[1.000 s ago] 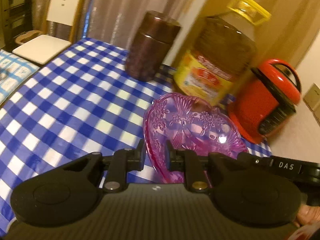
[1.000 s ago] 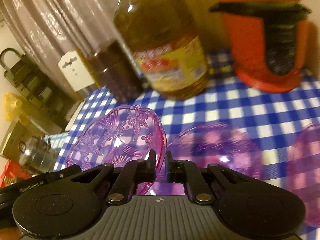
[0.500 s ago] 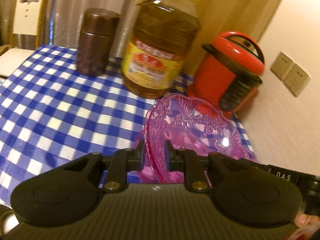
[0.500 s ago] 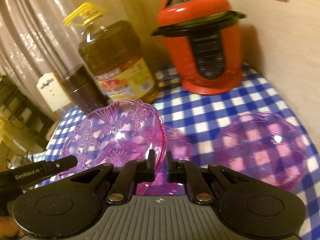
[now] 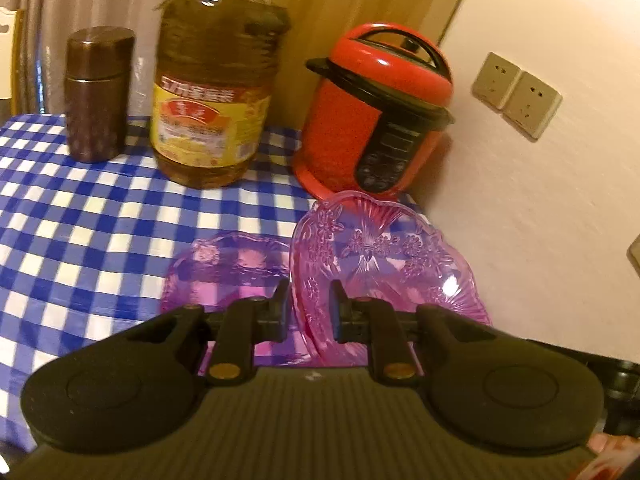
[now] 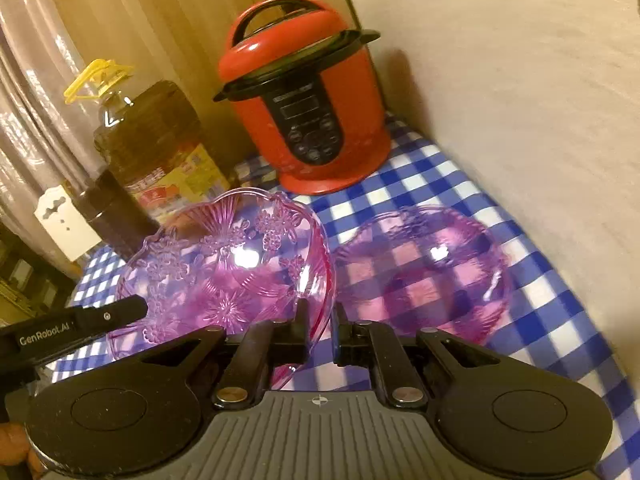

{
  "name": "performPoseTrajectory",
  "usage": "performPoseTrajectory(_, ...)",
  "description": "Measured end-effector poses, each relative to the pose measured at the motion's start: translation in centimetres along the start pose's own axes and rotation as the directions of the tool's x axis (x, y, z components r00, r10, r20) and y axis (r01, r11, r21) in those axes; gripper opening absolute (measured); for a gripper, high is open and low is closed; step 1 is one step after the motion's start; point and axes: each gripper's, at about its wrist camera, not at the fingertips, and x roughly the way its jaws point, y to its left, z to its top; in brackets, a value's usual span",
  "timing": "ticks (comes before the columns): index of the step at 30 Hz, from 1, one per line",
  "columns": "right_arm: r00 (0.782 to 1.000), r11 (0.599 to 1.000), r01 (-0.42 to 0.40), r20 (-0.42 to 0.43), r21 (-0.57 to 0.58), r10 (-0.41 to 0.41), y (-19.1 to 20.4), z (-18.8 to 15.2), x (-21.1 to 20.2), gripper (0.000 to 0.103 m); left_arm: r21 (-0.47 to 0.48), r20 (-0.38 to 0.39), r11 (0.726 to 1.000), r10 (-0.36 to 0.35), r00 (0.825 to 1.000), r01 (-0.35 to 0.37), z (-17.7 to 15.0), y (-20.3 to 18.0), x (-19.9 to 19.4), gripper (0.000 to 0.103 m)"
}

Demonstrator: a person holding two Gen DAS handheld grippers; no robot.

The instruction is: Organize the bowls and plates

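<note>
Both views have swung from the oil bottle toward the red cooker. Left wrist: the left claw (image 5: 309, 306) pinches the rim of a tilted pink bowl (image 5: 376, 256) above a second bowl (image 5: 228, 268) on the checked desk (image 5: 80, 208). Right wrist: the right claw (image 6: 319, 326) grips the opposite rim of the pink bowl (image 6: 224, 268); another bowl (image 6: 424, 268) rests beside it before the red cooker (image 6: 308, 112).

A home kitchen corner: red pressure cooker (image 6: 308, 120), cooking oil jug (image 5: 214, 92), checked-cloth worktop (image 5: 80, 216), wall sockets (image 5: 516, 94).
</note>
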Motion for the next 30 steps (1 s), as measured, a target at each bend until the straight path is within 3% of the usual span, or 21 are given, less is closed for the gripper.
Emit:
performPoseTrajectory(6, 0.998, 0.998, 0.055, 0.017, 0.013, -0.055, -2.1, 0.1, -0.7, 0.01, 0.035, -0.025, 0.998, -0.06, 0.998, 0.061, -0.3, -1.9, 2.0, 0.017)
performPoseTrajectory(16, 0.992, 0.991, 0.128, 0.014, 0.041, -0.129, -5.2, 0.4, -0.4, 0.01, 0.106, -0.065, 0.991, -0.077, 0.995, 0.084, -1.5, -4.9, 5.4, 0.017)
performPoseTrajectory(30, 0.98, 0.978, 0.199, -0.011, 0.062, -0.198, -7.9, 0.6, 0.7, 0.011, 0.126, -0.114, 0.984, -0.112, 0.987, 0.127, -1.5, -7.0, 9.5, 0.017)
